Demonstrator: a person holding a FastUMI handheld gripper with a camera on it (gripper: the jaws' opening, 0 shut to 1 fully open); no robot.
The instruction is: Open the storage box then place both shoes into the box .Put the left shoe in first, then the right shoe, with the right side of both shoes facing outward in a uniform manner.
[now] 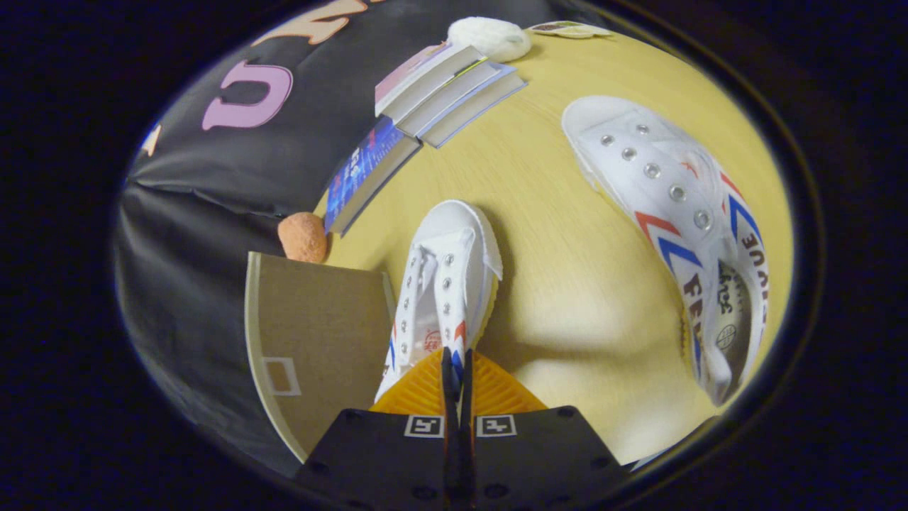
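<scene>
The shoe [443, 284] at lower centre of the frame hangs pinched by its collar in the closed claw [457, 383], beside the box flap [312, 333]. It looks light and floppy canvas; that rim grip suits it.

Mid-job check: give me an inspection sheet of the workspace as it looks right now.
Surface: yellow wooden table, partly shadowed.
Job's things: held shoe pinched at its collar, toe pointing away; second shoe lying on its side on the table; storage box beside the held shoe.
Clutter: books, orange ball, white fluffy item.
Grippers: gripper shut on the held shoe.
Cables: nothing seen.
Surroundings: black cloth wall.
</scene>
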